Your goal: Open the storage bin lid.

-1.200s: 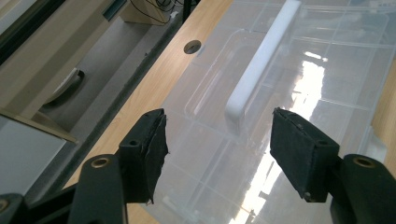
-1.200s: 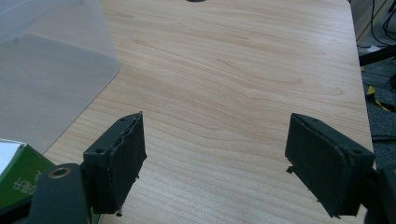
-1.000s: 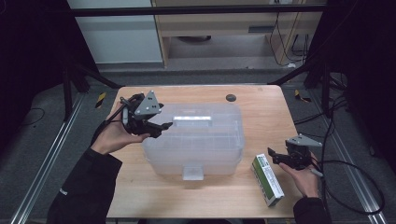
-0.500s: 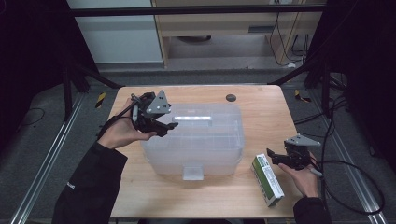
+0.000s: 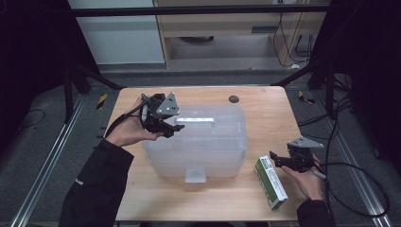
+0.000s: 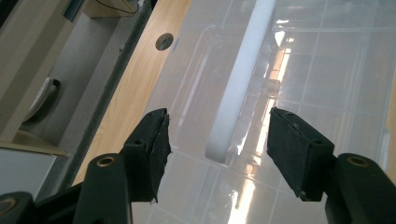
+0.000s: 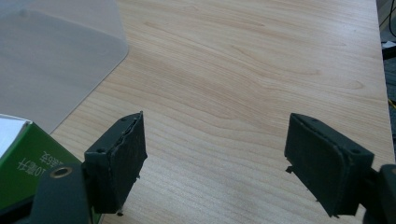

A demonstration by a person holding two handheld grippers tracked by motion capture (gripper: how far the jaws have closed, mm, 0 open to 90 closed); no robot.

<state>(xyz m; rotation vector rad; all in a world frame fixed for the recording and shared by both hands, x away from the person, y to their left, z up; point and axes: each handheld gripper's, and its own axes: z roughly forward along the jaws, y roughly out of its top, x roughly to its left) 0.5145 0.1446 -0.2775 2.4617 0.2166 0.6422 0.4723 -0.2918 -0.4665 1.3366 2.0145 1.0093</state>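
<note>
Translucent plastic makes up the big storage box [image 5: 201, 142] in the middle of the wooden table [image 5: 265, 113]; its lid is on, and what is inside I cannot tell. The left gripper [image 5: 166, 124] hangs over the lid's left end. The left gripper view shows more: the white handle [image 6: 240, 79] runs along the lid, and its near end lies between the two wide jaws, which have just been closing a little and do not touch it. The right gripper [image 5: 280, 161] rests near the table's right edge with jaws wide apart and nothing between them, just beside a green carton [image 5: 270, 182] lying flat.
</note>
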